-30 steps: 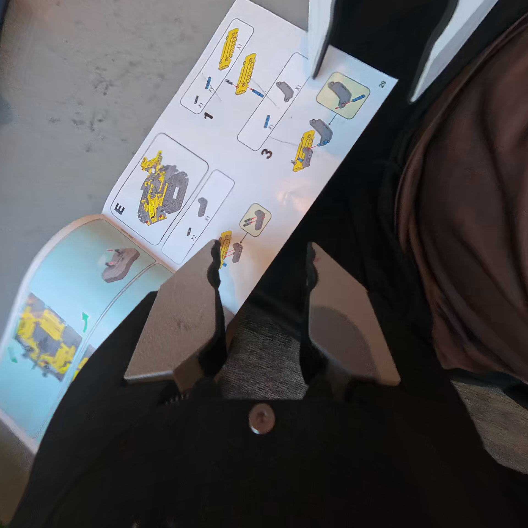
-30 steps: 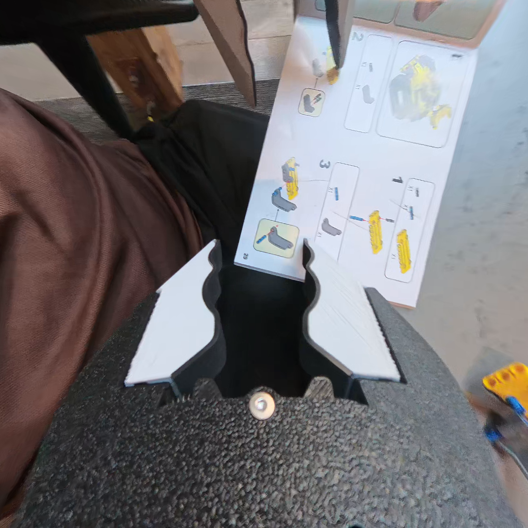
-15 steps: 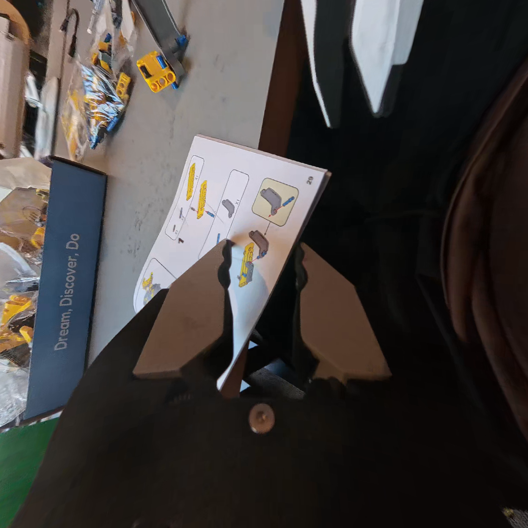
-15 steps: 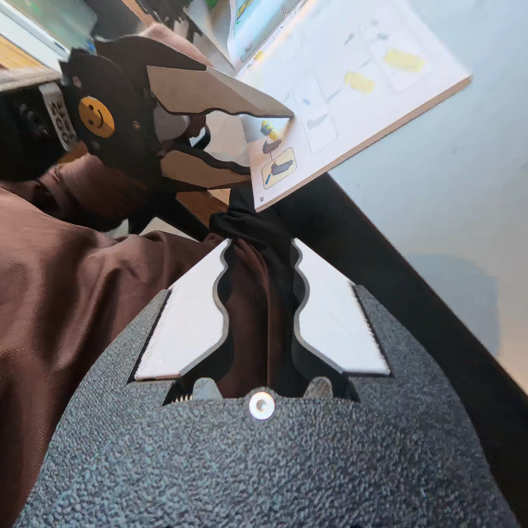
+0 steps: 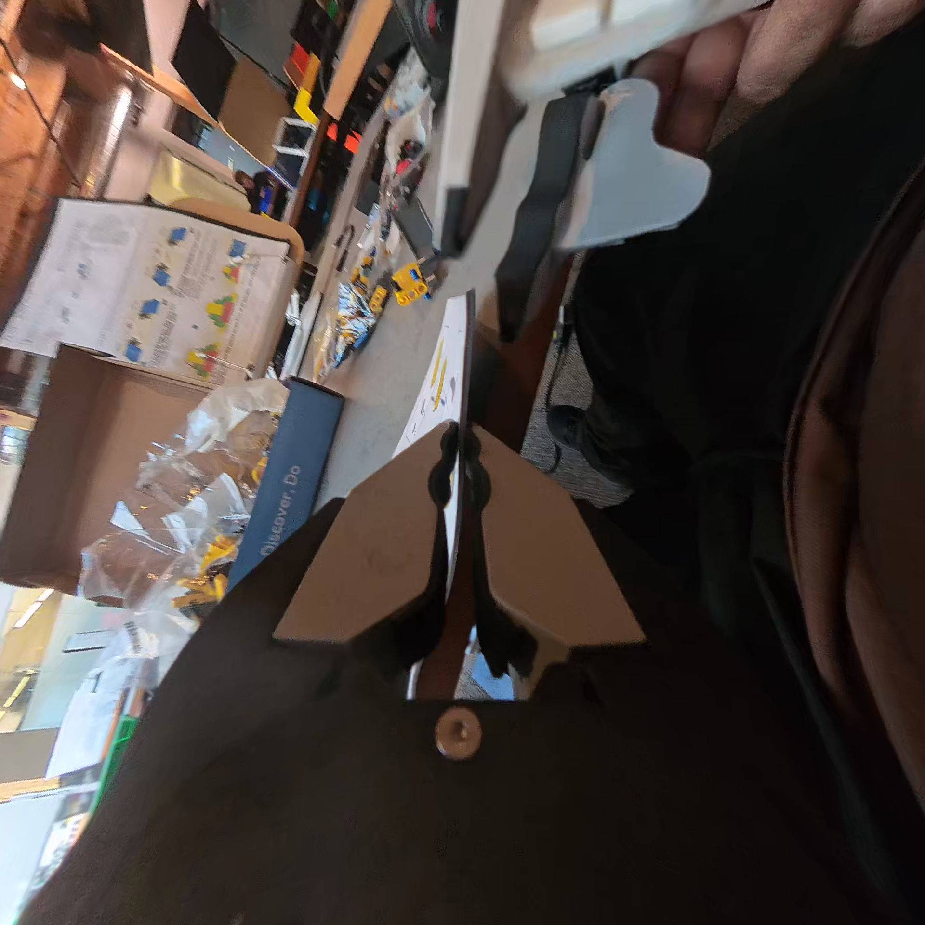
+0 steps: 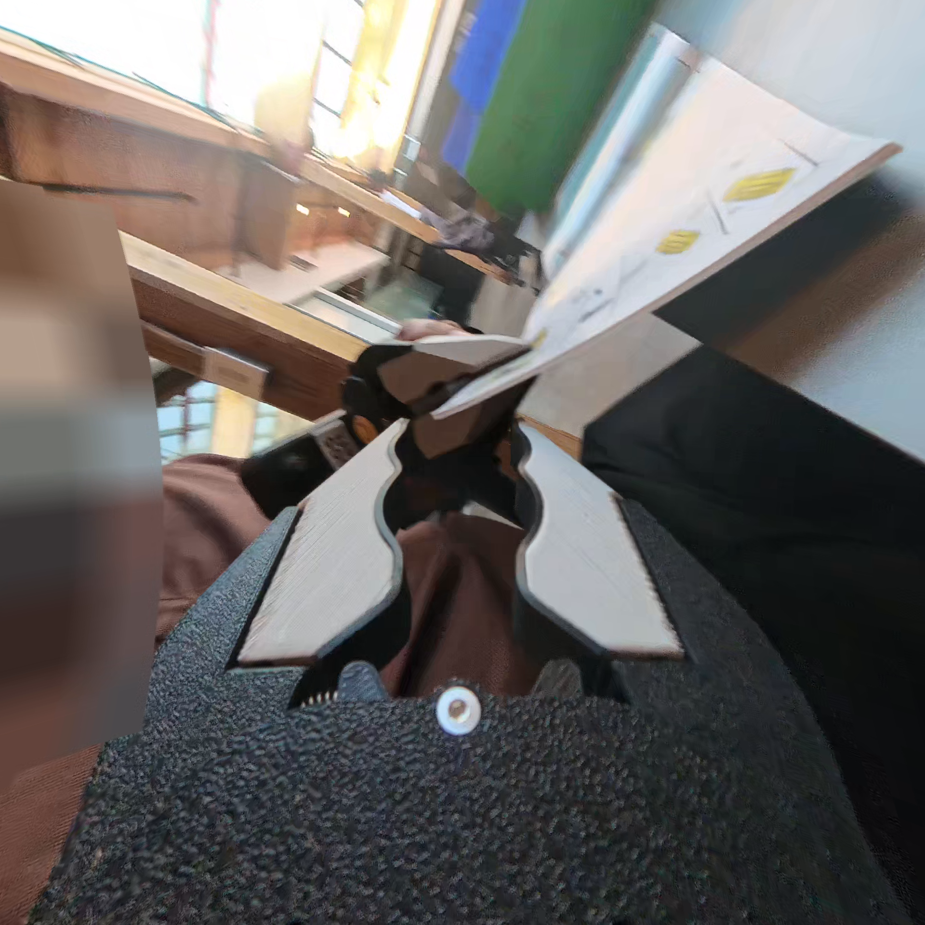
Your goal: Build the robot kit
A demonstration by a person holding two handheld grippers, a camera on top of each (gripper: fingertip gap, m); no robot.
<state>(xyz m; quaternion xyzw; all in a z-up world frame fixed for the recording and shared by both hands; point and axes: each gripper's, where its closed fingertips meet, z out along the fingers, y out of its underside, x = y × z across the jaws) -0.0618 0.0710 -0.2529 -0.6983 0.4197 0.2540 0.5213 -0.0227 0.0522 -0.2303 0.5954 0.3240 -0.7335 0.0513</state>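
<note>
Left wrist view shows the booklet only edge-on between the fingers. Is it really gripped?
Observer: Yes. In the right wrist view the left gripper is shut on a corner of the booklet, one finger above the page and one below.
Operator: And the right gripper?
Observer: The right gripper is open with nothing between its fingers, short of the booklet.
Operator: Where is the held corner?
Observer: It sticks out past the edge of the table.

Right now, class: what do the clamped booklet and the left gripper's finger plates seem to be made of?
Instruction booklet: glossy printed paper, apparently; it is thin, bends and shows sheen.
Left gripper finger plates: likely matte rigid plastic with flat, dull faces; the material is uncertain.
</note>
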